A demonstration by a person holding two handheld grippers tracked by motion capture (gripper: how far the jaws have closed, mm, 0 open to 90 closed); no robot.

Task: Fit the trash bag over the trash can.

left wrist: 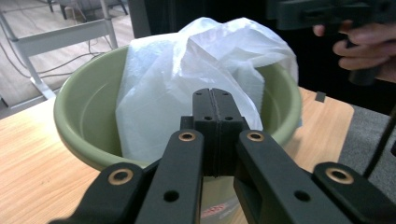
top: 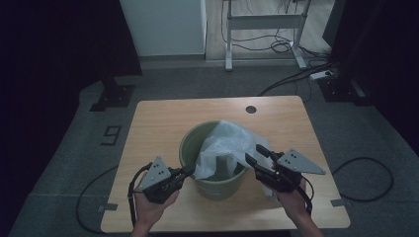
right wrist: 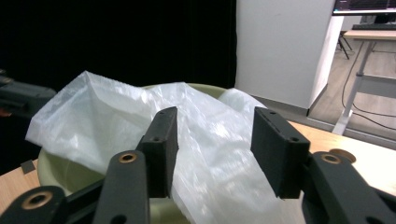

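Note:
A green plastic bucket (top: 185, 143) stands at the middle of the wooden table (top: 158, 123), with a white plastic bag (top: 225, 143) bunched up inside it and rising over the rim. My left gripper (top: 189, 171) is at the bucket's near-left rim, its pads pressed together where the bag's edge meets them. In the left gripper view the shut jaws (left wrist: 215, 112) sit in front of the bag (left wrist: 187, 60) and bucket (left wrist: 84, 107). My right gripper (top: 253, 154) is open at the near-right rim. Its jaws (right wrist: 215, 116) stand apart, the bag (right wrist: 116, 102) bulging behind them without touching the pads.
A round cable hole (top: 251, 109) lies at the table's far side. Beyond the table stand a white cabinet (top: 165, 24) and a desk frame (top: 267, 29) with cables on the floor. A "9" mark (top: 112, 134) is taped to the floor at left.

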